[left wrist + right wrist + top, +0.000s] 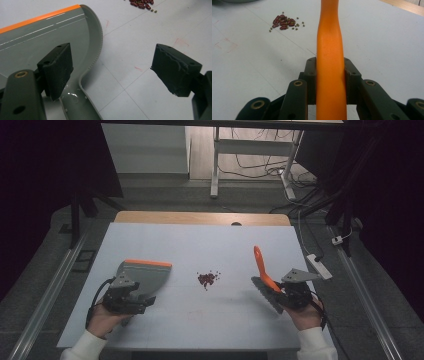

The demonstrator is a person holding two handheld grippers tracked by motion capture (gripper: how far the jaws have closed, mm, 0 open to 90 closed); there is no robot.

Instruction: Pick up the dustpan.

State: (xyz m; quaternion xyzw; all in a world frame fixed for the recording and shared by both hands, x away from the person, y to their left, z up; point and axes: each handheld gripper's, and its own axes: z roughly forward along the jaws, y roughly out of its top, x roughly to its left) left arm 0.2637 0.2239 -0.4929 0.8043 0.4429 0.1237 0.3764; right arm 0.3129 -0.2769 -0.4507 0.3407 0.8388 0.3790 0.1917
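Observation:
A grey dustpan (pixel 146 276) with an orange front lip lies flat on the white table at the left. My left gripper (pixel 131 301) hovers at its handle end with the jaws wide open; in the left gripper view (pixel 112 67) one jaw hangs over the dustpan (pixel 42 37), the other over bare table, and nothing is pinched. My right gripper (pixel 286 295) is shut on the orange handle of a brush (pixel 260 265), whose grey bristles (pixel 266 296) point down to the table. The brush handle (pixel 330 50) runs up between the two pads. A small heap of red beans (pixel 206 278) lies between the tools.
The white tabletop (pixel 200 245) ends in a wooden strip (pixel 200 217) at the far side. A white power strip (pixel 319 266) sits by the table's right edge. Faint red marks (pixel 180 42) dot the surface. Desk legs and cables lie on the floor beyond.

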